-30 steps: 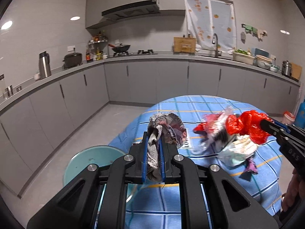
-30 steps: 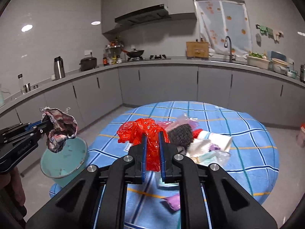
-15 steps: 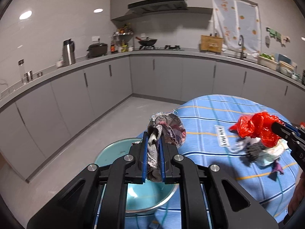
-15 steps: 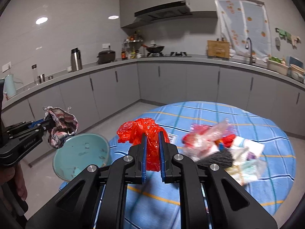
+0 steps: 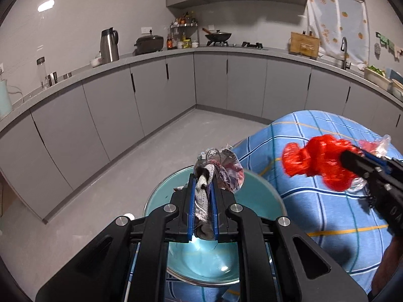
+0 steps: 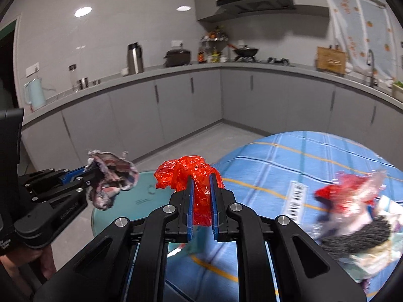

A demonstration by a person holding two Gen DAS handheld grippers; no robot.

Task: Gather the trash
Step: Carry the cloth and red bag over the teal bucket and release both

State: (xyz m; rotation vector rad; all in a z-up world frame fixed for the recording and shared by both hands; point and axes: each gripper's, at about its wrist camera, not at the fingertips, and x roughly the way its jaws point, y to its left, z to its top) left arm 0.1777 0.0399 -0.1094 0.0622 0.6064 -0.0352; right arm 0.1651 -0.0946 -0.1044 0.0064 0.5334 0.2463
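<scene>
The left gripper (image 5: 202, 196) held a striped rag (image 5: 221, 168) clamped between its fingers (image 5: 192, 201), right above the teal bin (image 5: 262, 196) beside the desk (image 5: 327, 214). The right gripper (image 6: 201, 196) gripped a red plastic bag (image 6: 189, 173) near the bin's edge; more trash (image 6: 352, 226) lay further back on the desk. The carrying step looked nearly done, and next each grip would need loosening over the bin

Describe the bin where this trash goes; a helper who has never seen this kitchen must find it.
Look beside the round table with the blue checked cloth, on its side toward the long run of grey cabinets. There stands a round, pale teal bin, open at the top. The left gripper, holding a striped rag, hangs above it.
</scene>
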